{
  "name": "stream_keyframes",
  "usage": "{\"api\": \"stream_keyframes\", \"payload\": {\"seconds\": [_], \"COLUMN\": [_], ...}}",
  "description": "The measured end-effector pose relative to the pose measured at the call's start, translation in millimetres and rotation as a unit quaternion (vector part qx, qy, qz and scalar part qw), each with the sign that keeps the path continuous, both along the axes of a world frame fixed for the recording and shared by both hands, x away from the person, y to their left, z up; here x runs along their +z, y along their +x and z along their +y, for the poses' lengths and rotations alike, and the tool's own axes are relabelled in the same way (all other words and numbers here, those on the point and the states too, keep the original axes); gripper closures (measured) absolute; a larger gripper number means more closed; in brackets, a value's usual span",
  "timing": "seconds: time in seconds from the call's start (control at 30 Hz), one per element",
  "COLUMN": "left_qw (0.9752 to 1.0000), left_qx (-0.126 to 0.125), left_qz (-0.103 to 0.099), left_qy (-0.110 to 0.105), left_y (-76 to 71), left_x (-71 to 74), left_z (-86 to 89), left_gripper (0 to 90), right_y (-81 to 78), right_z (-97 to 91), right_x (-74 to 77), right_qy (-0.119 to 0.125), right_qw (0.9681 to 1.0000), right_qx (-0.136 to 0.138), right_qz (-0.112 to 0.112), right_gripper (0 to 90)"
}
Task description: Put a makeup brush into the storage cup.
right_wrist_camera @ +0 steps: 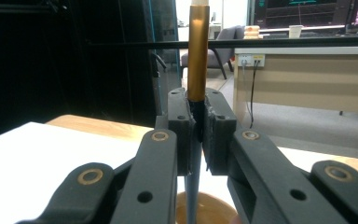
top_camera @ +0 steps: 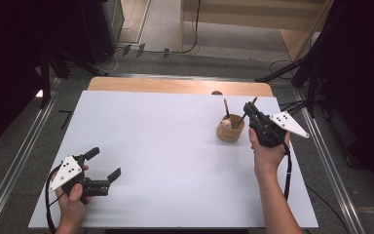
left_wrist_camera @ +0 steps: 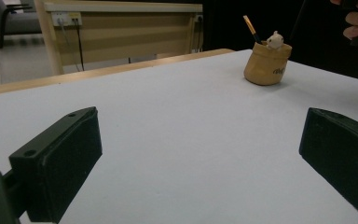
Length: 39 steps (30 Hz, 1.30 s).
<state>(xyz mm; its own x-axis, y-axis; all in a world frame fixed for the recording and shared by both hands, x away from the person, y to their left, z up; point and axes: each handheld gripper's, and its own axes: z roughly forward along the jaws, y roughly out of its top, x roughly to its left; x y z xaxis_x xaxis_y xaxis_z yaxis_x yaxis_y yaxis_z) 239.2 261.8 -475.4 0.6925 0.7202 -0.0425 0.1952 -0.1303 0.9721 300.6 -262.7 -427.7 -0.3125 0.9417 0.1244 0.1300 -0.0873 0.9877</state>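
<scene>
A tan pot-shaped pen holder point(top_camera: 230, 130) stands at the right of the white table top point(top_camera: 165, 146), with a small white figure point(top_camera: 227, 124) on its rim and a dark pen point(top_camera: 226, 108) upright in it. My right gripper point(top_camera: 249, 108) is just right of the holder and is shut on a second pen point(top_camera: 254, 100) that slants down towards the holder's mouth. In the right gripper view the pads point(right_wrist_camera: 199, 126) clamp this gold-topped pen point(right_wrist_camera: 198, 51) over the holder point(right_wrist_camera: 212, 207). My left gripper point(top_camera: 104, 163) rests open at the near left, nothing between its jaws point(left_wrist_camera: 200, 140), facing the holder point(left_wrist_camera: 265, 67).
A bare wooden strip point(top_camera: 175, 86) runs along the table's far edge, with a small dark round object point(top_camera: 216, 92) on it. Metal rails point(top_camera: 19, 161) flank both sides of the table. A light wooden desk point(left_wrist_camera: 126, 28) stands beyond.
</scene>
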Motion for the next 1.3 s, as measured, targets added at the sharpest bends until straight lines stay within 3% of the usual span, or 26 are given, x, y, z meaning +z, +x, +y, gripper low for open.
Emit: {"api": "stream_keyframes", "payload": {"seconds": [0.43, 1.3], "left_qw": [1.0, 1.0], "left_qx": [0.0, -0.002], "left_qz": [0.001, 0.0], "left_qy": [0.0, 0.005], "left_y": [0.0, 0.3], "left_x": [-0.2, -0.5], "left_z": [0.6, 0.3], "left_gripper": [0.0, 0.0], "right_y": [9.7, 22.4], "right_z": [-4.0, 4.6], "right_x": [-15.0, -51.7], "right_qy": [-0.008, -0.021], "right_qw": [0.9998, 0.9974], "right_qx": [-0.014, -0.016], "right_qz": [0.01, 0.067], "right_gripper": [84.3, 84.3]}}
